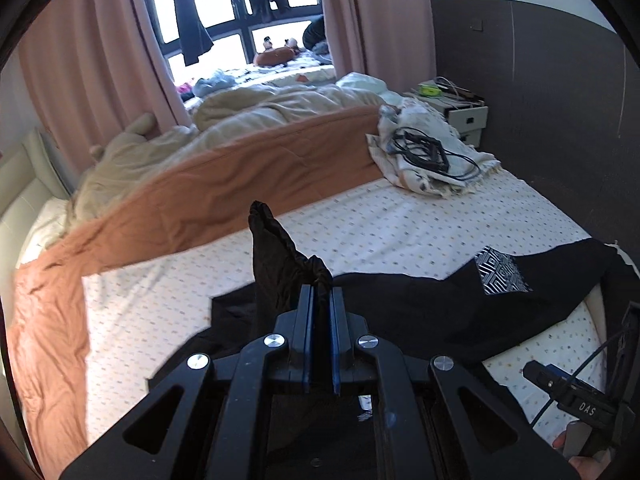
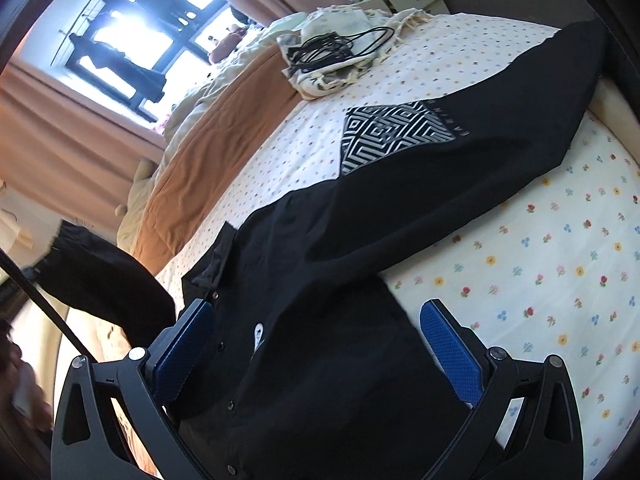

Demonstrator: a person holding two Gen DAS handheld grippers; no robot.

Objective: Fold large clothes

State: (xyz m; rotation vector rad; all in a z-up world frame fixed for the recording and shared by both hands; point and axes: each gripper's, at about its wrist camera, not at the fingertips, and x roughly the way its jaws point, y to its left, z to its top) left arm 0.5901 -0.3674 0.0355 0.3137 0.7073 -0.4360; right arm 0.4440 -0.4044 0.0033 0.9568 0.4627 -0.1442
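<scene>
Left wrist view: left gripper (image 1: pixel 321 294) pressed together, pinching a bunched end of the black shirt (image 1: pixel 420 304), prob. a sleeve, lifted off the bed (image 1: pixel 380 220). Cloth looks light, limp, drapes w/o holding shape.

Right wrist view: right gripper (image 2: pixel 316 340) spread, empty, over the shirt's button placket. Best grab: hem or shoulder seam, not mid-fabric.

Lower part of the black shirt (image 1: pixel 420 304) hidden beneath the left gripper (image 1: pixel 320 292), right gripper (image 1: pixel 576 400) cut off at frame edge

Left gripper (image 1: pixel 320 292) jaws clamped tight; right gripper (image 2: pixel 316 320) jaws spread wide.
</scene>
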